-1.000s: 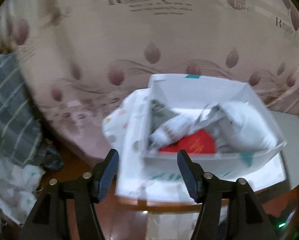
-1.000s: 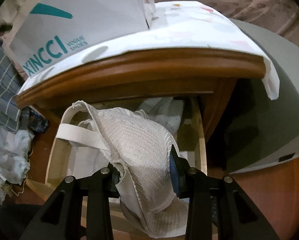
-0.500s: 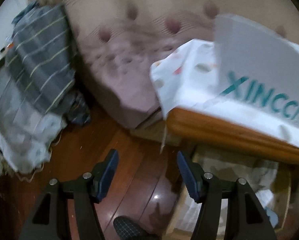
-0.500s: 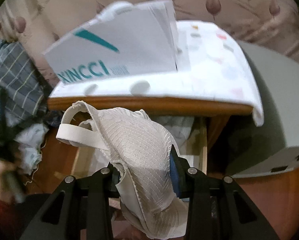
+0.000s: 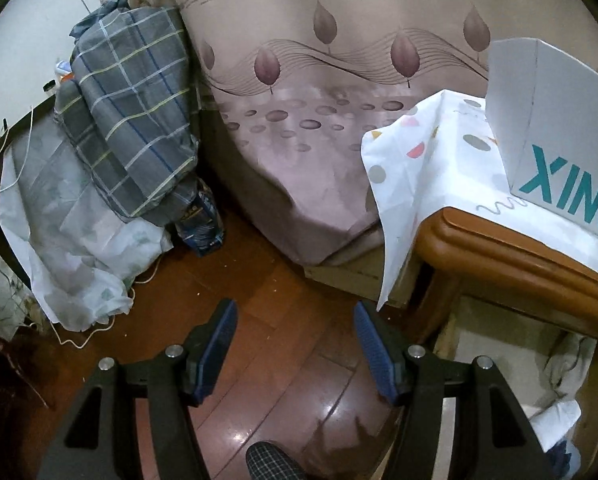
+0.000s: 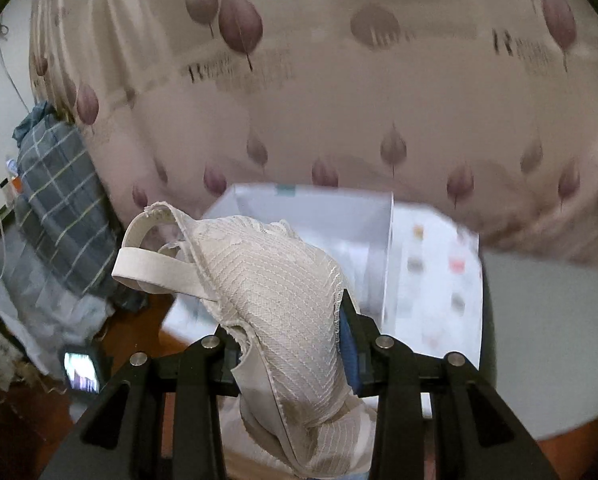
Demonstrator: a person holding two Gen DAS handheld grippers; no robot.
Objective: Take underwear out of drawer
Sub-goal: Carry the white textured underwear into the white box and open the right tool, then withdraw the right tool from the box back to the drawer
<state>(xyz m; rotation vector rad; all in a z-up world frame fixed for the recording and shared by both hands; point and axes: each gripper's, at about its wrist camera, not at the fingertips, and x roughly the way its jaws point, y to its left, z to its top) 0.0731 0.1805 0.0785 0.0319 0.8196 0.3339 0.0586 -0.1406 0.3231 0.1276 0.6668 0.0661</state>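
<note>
My right gripper (image 6: 287,344) is shut on a white lace bra (image 6: 275,280), held up above the nightstand with its strap looping to the left. My left gripper (image 5: 295,344) is open and empty, low over the wooden floor (image 5: 283,312), left of the nightstand (image 5: 499,248). The open drawer (image 5: 495,344) shows under the nightstand top at the lower right of the left wrist view, with pale clothes (image 5: 559,412) in it. The drawer is hidden in the right wrist view.
A white XINCCI box (image 5: 555,120) (image 6: 319,220) stands on the dotted cloth (image 5: 427,168) covering the nightstand. A bed with a leaf-print sheet (image 5: 339,100) is behind. A plaid bundle (image 5: 131,120) and white bags (image 5: 71,240) lie left. A grey unit (image 6: 547,340) stands right.
My right gripper has risen with the bra from the drawer to above the nightstand top. My left gripper has dropped from over the box and swung left, down toward the floor.
</note>
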